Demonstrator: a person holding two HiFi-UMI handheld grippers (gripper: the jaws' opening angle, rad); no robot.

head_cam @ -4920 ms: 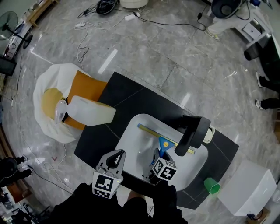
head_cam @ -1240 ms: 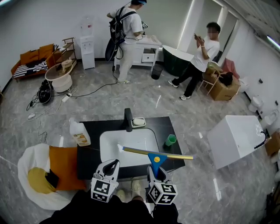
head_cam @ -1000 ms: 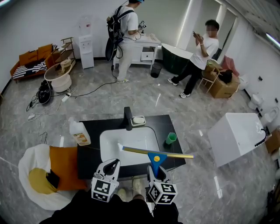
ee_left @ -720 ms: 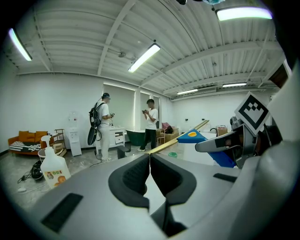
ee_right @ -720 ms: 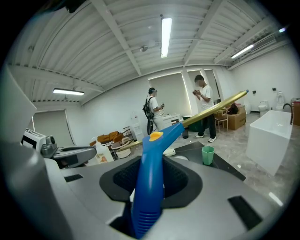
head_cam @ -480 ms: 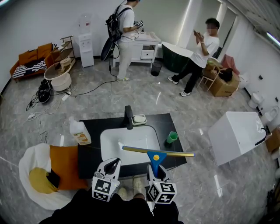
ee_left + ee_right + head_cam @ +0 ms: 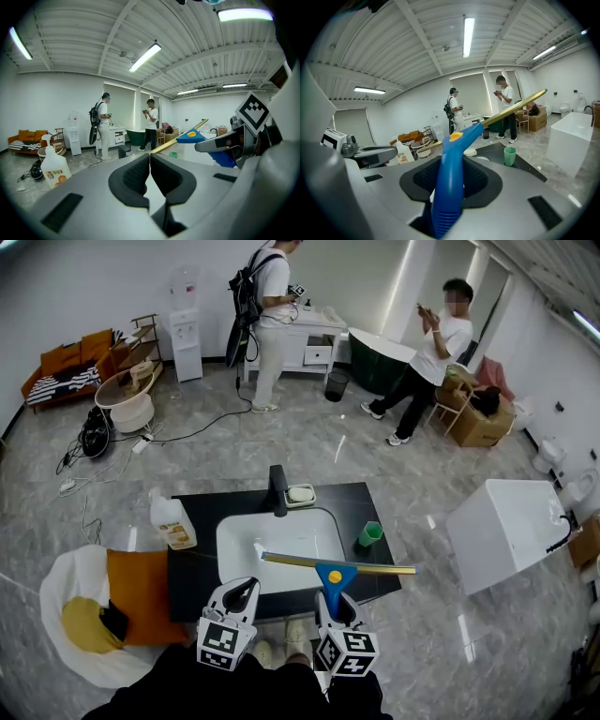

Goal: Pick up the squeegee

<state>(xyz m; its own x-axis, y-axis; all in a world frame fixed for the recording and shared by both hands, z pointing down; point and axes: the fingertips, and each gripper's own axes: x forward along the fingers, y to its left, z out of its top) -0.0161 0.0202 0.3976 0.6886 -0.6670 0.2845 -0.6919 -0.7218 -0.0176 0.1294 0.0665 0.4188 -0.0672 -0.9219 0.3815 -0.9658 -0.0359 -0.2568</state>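
Squeegee (image 7: 337, 566), blue handle, yellow blade: pinched at handle by right claw (image 7: 336, 606), raised over white sink (image 7: 281, 542) in black surface (image 7: 187, 575); left claw (image 7: 244, 592) pressed together, empty.

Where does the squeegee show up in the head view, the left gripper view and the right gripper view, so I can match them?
Head view: squeegee low centre, blade running left to right.
Left gripper view: squeegee right of centre, blade slanting up to the right.
Right gripper view: squeegee centre, blue handle rising from the bottom, blade reaching the upper right.
Shared landmark: green cup.
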